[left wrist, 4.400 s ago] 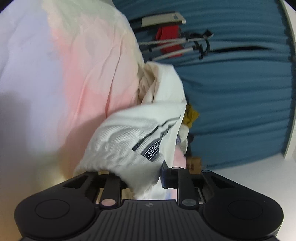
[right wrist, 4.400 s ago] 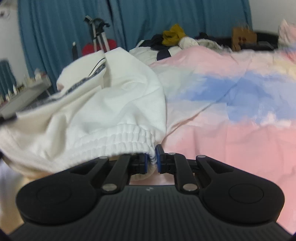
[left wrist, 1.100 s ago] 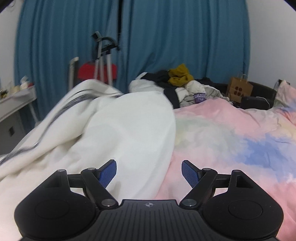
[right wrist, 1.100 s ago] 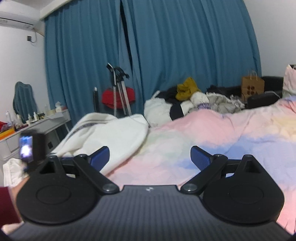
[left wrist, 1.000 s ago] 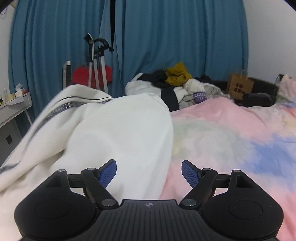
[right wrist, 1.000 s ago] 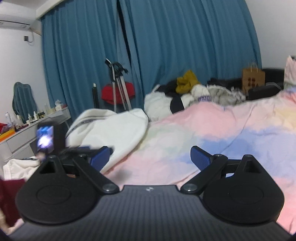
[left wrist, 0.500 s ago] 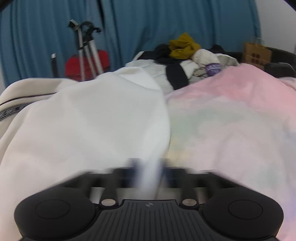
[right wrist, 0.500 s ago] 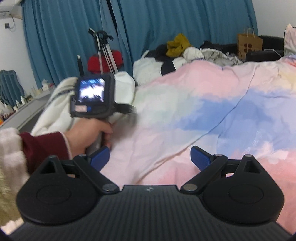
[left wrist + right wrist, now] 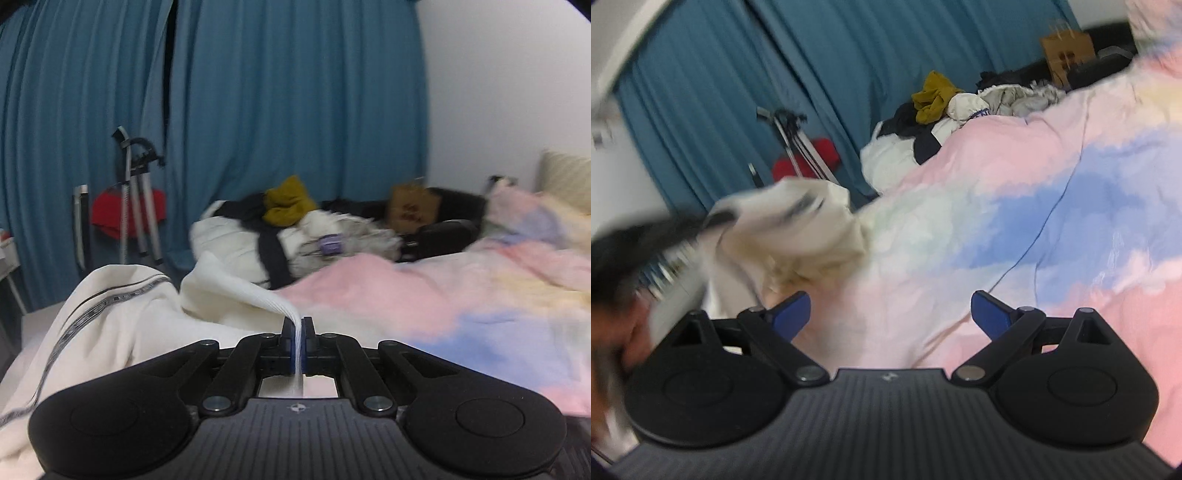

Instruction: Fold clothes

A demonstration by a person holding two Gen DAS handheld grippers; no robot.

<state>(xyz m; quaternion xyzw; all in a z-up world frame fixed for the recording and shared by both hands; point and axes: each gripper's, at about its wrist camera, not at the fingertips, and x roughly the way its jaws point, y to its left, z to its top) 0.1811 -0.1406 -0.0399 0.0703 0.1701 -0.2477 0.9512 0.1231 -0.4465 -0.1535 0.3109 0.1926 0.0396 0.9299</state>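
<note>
Left black two-finger gripper [image 9: 297, 334] pinching a ribbed edge of the white fabric garment with dark striped trim [image 9: 122, 325], fabric stretching away toward 11 o'clock. Garment lying bunched at the 9 o'clock side of the pink, blue and yellow pastel bedspread [image 9: 461, 306]. Right black two-finger gripper [image 9: 891, 312] hovering over the bedspread, blue-padded jaws spread wide, nothing between them. Garment sitting at 10 o'clock in right view, blurred.
</note>
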